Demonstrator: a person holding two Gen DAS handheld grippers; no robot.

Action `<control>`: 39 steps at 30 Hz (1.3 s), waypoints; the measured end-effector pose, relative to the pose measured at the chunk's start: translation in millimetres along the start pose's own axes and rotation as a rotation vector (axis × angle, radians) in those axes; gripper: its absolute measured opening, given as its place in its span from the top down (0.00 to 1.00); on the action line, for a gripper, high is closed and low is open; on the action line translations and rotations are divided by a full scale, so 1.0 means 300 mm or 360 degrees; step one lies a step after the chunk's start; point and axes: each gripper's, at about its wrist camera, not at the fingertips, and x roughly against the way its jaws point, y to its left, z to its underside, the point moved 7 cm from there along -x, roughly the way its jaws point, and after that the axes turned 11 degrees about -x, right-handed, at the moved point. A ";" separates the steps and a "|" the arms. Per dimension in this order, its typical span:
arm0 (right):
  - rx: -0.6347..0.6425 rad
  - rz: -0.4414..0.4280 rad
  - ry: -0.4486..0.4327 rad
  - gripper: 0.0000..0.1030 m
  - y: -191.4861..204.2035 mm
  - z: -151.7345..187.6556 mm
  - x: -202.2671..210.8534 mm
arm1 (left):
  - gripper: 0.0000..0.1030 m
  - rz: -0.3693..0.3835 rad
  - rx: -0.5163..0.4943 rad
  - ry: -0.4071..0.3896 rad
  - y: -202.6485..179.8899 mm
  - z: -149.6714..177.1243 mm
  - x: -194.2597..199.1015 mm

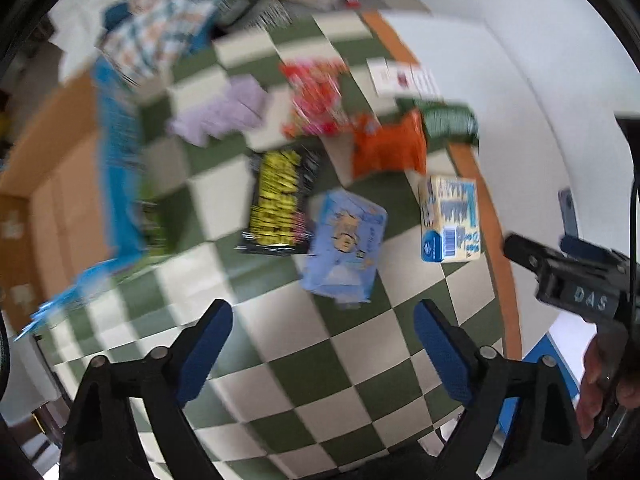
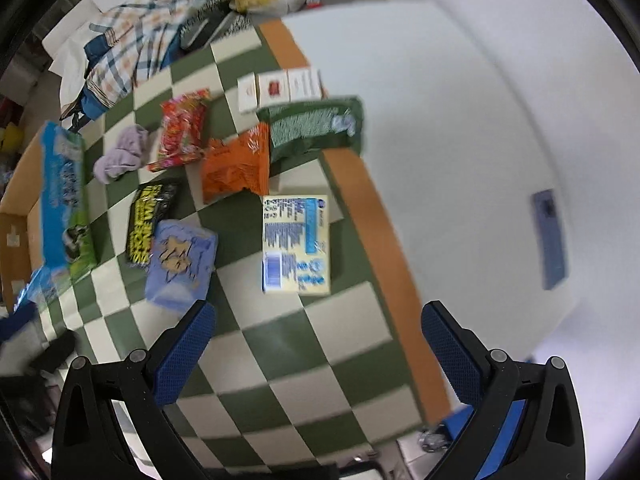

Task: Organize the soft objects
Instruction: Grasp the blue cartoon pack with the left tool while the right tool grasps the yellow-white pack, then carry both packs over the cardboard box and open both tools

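Hovering above the checkered counter (image 2: 304,344), the left gripper (image 1: 322,350) and right gripper (image 2: 318,346) both spread their blue fingers (image 2: 184,354) wide, holding and touching nothing. Bare checks lie just ahead of each. Beyond sit a pale blue pack (image 2: 180,264) and a yellow box (image 2: 295,245), apart; farther, black-yellow (image 2: 150,222), orange (image 2: 236,166) and green (image 2: 314,126) bags near the counter's orange edge (image 2: 376,248).
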 end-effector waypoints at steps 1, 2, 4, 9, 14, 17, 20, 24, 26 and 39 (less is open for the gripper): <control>-0.0015 -0.0005 0.0044 0.00 0.009 -0.017 -0.068 | 0.10 -0.0005 -0.0006 0.0028 -0.004 -0.012 -0.040; -0.0025 -0.0020 0.0081 0.00 0.018 -0.026 -0.115 | 0.10 -0.0007 -0.0019 0.0061 -0.011 -0.025 -0.094; -0.0045 -0.0060 0.0186 0.00 0.046 -0.042 -0.225 | 0.10 -0.0030 -0.0049 0.0120 -0.012 -0.029 -0.165; -0.0021 -0.0067 0.0353 0.08 0.087 -0.044 -0.408 | 0.10 -0.0040 -0.0093 0.0222 -0.033 -0.041 -0.302; 0.0013 -0.0049 0.0410 0.35 0.063 -0.036 -0.472 | 0.10 0.0021 -0.0111 0.0289 -0.087 -0.057 -0.398; 0.0001 0.0007 0.0402 0.35 0.012 -0.035 -0.488 | 0.10 0.0024 -0.0135 0.0306 -0.128 -0.069 -0.433; 0.0003 0.0002 0.0422 0.35 -0.002 -0.023 -0.511 | 0.19 0.0007 -0.0120 0.0310 -0.140 -0.076 -0.455; 0.0019 0.0020 0.0430 0.35 0.024 -0.007 -0.551 | 0.41 0.0018 -0.0077 0.0330 -0.154 -0.087 -0.504; 0.0023 0.0039 0.0434 0.35 0.037 0.005 -0.570 | 0.43 0.0017 -0.0072 0.0324 -0.157 -0.082 -0.509; -0.0017 -0.0002 0.0408 0.36 0.069 0.125 -0.637 | 0.59 0.0088 0.0054 0.0219 -0.131 0.002 -0.405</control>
